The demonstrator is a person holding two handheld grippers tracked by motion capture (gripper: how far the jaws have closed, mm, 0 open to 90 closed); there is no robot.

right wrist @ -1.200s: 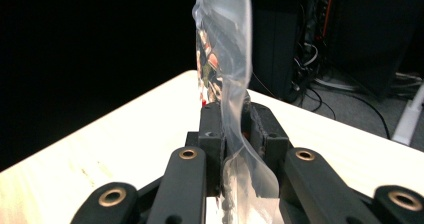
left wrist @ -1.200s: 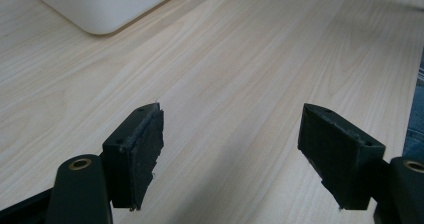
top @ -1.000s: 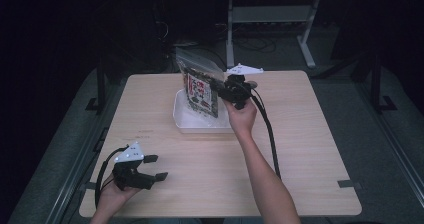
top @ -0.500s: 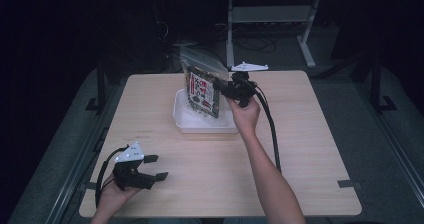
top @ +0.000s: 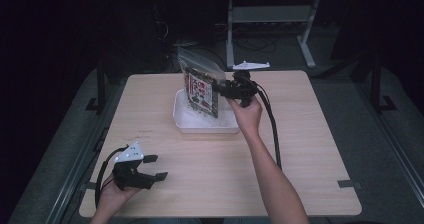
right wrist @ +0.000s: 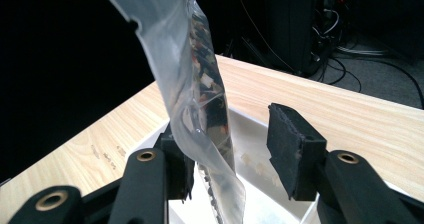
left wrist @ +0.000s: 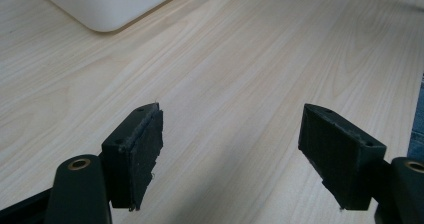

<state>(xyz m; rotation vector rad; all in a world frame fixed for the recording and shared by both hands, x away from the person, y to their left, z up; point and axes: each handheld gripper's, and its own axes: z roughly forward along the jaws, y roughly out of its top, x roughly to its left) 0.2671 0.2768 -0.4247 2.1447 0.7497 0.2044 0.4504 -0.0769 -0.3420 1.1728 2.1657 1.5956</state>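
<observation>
Counter (top: pixel 300 149): the pale wood top spans the middle of the high view, and everything I am working with sits on it or hangs above it.

Tray (top: pixel 200 124): a shallow white tray rests on the counter just above the centre of the high view; its rounded corner also shows at the upper left of the left gripper view, well apart from that hand.

Bag (top: pixel 201 86): a clear plastic bag with a printed pack inside stands upright over the tray, its top flap reaching toward the upper middle of the frame. In the right gripper view it hangs down the left half, its lower end over the tray.

Right tongs (right wrist: pixel 232 151): mine are parted wide. The bag lies against the left jaw while the right jaw stands clear of it, so I judge nothing is clamped.

Left tongs (left wrist: pixel 232 156): wide apart and empty, hovering over bare wood at the lower left of the high view.

Step in hand: as I read it, the bag is being let go into the tray, or is about to be taken.

Next move: either pinch the film squarely or draw back without snagging it, since the bag looks ready to tip.
</observation>
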